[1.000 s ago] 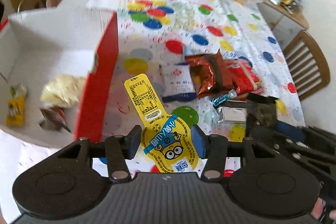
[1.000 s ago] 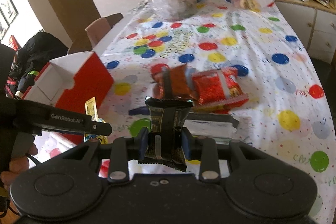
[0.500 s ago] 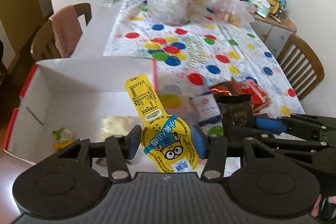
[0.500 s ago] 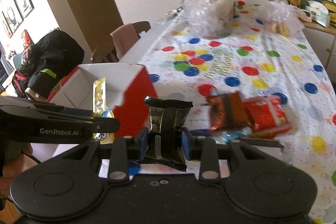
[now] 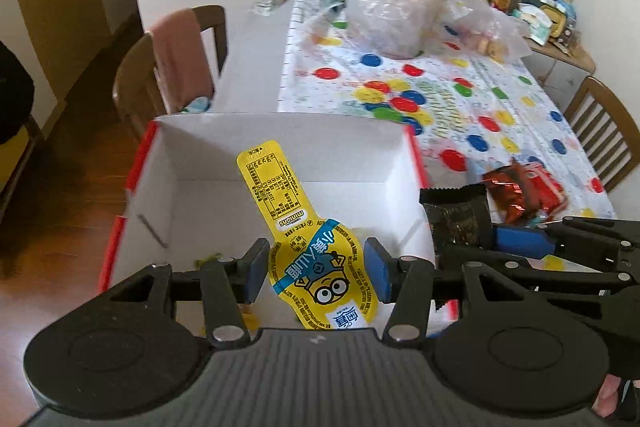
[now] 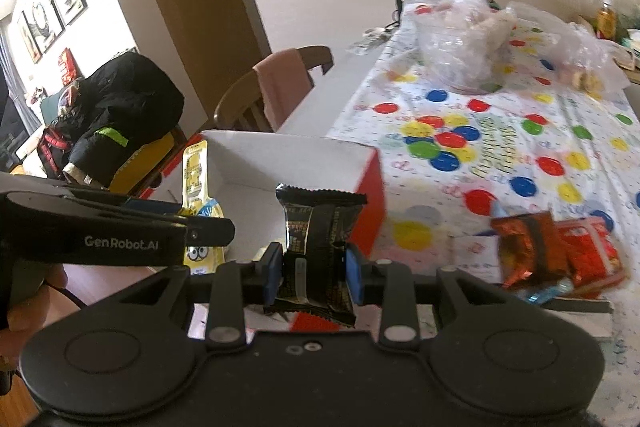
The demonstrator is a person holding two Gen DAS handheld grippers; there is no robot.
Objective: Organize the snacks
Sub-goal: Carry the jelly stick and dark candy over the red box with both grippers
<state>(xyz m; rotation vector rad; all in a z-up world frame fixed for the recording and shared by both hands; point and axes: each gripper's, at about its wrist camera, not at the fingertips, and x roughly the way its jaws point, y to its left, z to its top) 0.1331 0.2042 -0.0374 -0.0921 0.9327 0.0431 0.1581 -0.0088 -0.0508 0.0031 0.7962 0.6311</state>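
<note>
Yellow cartoon snack pouch (image 5: pixel 316 255) upright above open white box (image 5: pixel 280 163); black wrapped bar (image 6: pixel 316 239) upright beside; red packets (image 6: pixel 560 251) lying on dotted surface (image 6: pixel 520 131)

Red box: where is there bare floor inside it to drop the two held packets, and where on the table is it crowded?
Inside the red box, the white floor by the far wall is bare; small snacks show near its front edge. The yellow packet and black packet hang above it. Crowded: the red snack bags beside the box, and the plastic bags at the table's far end.
</note>
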